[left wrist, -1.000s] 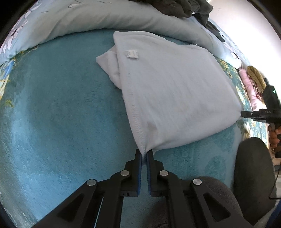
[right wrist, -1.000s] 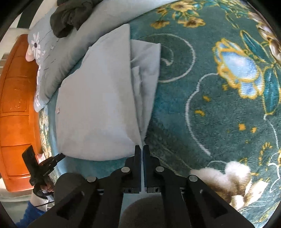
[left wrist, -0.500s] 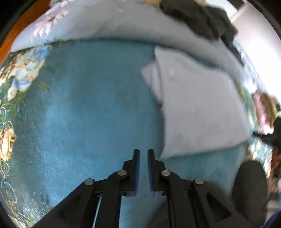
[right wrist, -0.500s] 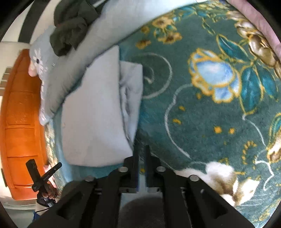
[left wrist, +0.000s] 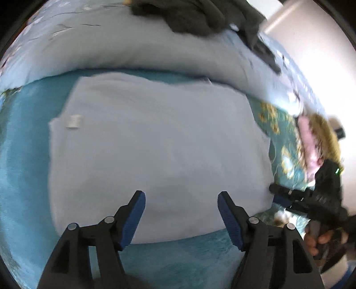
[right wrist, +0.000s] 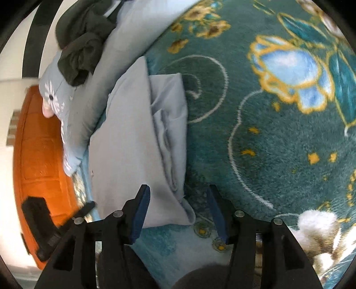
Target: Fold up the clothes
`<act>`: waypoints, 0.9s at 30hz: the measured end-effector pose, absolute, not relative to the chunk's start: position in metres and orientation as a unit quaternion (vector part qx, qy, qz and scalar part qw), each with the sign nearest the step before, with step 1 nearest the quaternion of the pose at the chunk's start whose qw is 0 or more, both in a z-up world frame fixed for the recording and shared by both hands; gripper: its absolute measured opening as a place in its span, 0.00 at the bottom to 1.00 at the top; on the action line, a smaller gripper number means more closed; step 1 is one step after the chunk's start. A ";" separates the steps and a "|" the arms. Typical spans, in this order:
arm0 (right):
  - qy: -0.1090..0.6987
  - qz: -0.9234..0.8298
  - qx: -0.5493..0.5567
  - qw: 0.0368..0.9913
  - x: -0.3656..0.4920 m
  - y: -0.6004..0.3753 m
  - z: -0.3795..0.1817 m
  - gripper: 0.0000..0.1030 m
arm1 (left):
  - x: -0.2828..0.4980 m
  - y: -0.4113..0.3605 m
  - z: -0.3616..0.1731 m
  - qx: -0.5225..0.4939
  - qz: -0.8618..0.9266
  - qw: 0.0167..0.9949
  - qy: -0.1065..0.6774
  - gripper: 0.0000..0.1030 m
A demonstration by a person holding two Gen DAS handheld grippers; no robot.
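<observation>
A pale grey-white folded garment [left wrist: 155, 142] lies flat on the teal blanket [left wrist: 20, 160], with a small white label near its left edge. My left gripper [left wrist: 181, 200] is open and empty, over the garment's near edge. In the right wrist view the same garment [right wrist: 131, 142] shows its stacked folded layers along the right side. My right gripper [right wrist: 178, 195] is open and empty, with its fingers on either side of the garment's near right corner. The right gripper also shows at the right of the left wrist view [left wrist: 289, 195].
A light blue pillow [left wrist: 133, 46] lies behind the garment with a dark garment [left wrist: 200, 15] heaped on it. The blanket has a flower pattern [right wrist: 289, 64]. An orange wooden headboard [right wrist: 37, 151] stands at the left. A pink cloth [left wrist: 309, 142] lies at the right.
Both grippers have let go of the garment's near corners and opened wide. The left gripper swung away left, then came back over the garment. The garment now lies flat.
</observation>
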State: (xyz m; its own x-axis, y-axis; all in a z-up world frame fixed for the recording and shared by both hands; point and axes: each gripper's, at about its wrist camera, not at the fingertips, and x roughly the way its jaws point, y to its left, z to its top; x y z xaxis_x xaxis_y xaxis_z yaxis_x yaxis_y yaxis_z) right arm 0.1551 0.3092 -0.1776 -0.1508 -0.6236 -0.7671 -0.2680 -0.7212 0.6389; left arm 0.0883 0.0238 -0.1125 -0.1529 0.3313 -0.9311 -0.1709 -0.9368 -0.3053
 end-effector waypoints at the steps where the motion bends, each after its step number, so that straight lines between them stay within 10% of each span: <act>1: -0.357 -0.670 0.637 0.131 0.154 0.310 -0.180 0.53 | 0.093 0.032 -0.117 -0.631 0.755 0.169 -0.055 0.62; 8: -0.380 -0.662 0.630 0.140 0.150 0.310 -0.187 0.52 | 0.107 0.053 -0.142 -0.648 0.742 0.165 -0.045 0.19; 11: -0.376 -0.661 0.633 0.144 0.146 0.302 -0.190 0.36 | 0.109 0.045 -0.156 -0.664 0.730 0.144 -0.076 0.12; 16: -0.362 -0.663 0.641 0.137 0.143 0.296 -0.187 0.13 | 0.114 0.047 -0.164 -0.661 0.734 0.132 -0.081 0.10; 22: -0.352 -0.677 0.634 0.124 0.140 0.285 -0.167 0.09 | 0.113 0.065 -0.162 -0.672 0.727 0.141 -0.023 0.10; 27: -0.323 -0.700 0.623 0.134 0.135 0.268 -0.134 0.09 | 0.115 0.024 -0.131 -0.652 0.731 0.149 -0.136 0.10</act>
